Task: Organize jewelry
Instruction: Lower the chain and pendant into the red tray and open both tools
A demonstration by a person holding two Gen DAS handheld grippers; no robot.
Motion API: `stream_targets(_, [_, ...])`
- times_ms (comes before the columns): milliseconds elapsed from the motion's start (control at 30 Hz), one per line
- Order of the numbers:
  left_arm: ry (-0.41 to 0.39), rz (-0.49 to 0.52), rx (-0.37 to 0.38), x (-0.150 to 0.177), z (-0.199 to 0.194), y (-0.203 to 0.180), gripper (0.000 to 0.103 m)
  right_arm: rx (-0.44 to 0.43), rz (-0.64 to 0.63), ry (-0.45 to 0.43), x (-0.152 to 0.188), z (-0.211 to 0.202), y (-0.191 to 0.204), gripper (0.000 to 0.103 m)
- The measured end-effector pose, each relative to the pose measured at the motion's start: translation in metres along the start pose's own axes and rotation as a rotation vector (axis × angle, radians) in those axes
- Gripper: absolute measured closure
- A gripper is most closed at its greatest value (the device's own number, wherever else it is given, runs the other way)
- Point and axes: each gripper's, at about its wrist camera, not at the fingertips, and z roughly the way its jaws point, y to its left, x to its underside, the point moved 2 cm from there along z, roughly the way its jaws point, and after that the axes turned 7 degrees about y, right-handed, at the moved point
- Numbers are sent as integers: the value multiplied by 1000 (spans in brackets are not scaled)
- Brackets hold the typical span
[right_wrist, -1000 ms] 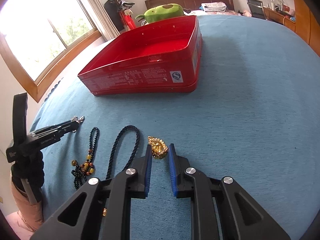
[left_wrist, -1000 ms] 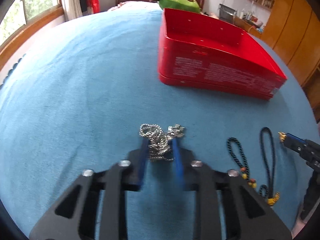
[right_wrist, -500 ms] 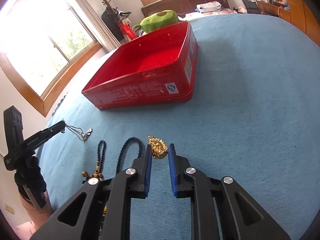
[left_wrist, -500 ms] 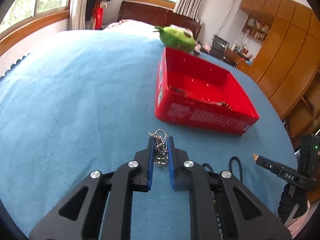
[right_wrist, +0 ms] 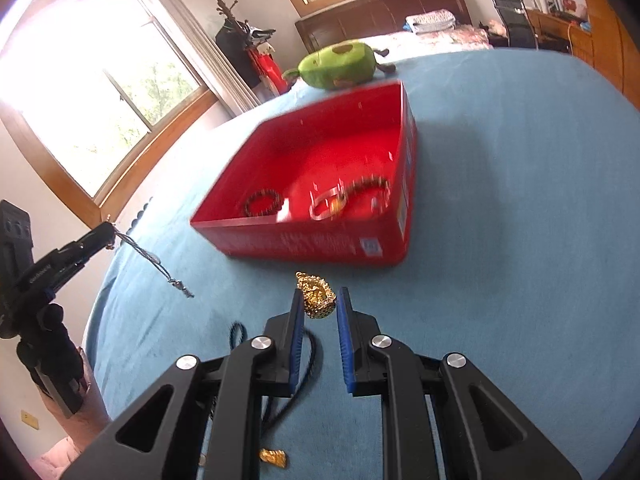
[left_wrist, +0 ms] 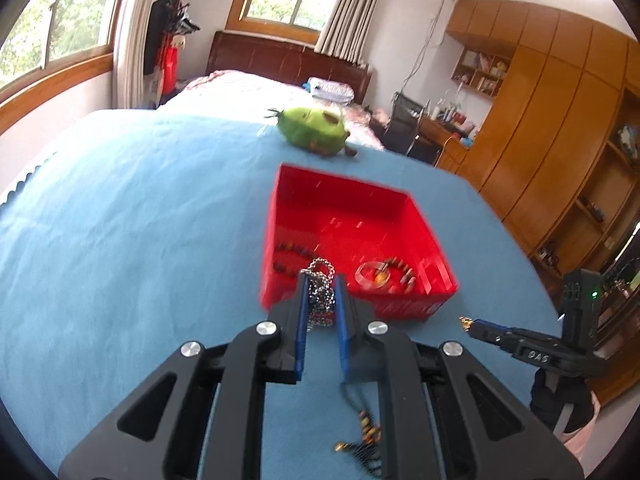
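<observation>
Red box [left_wrist: 400, 308] set mid-cloth on blue cloth [left_wrist: 120, 240], open room on all sides; bracelets [right_wrist: 262, 204] inside along near wall. Left gripper [left_wrist: 320, 300] raised before near rim, angled down, jaws just closed onto silver chain [left_wrist: 320, 288]. Right gripper [right_wrist: 318, 304] short of box, clamped on gold pendant [right_wrist: 316, 294]; dark cord [right_wrist: 308, 344] apparently trailing from it.

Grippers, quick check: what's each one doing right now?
Left gripper: shut on the silver chain.
Right gripper: shut on the gold pendant.
</observation>
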Motion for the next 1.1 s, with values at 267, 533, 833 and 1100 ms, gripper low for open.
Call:
stream_targets(267, [-93,40,46,-56,-10,-36,92,16,-11,-45,-56,-8,12,87])
stream_targets(533, [26,17,-23,-73,78,-33,92,105,44,6,-86,37,0,87])
stream_targets(833, [153,31,-116,-70,154,-14,92,159,30,28,-96,61,-2,87])
stream_targets(1100, [187,35,-166,-66,172,-8,92,174,24,48,-92,71,-3,87])
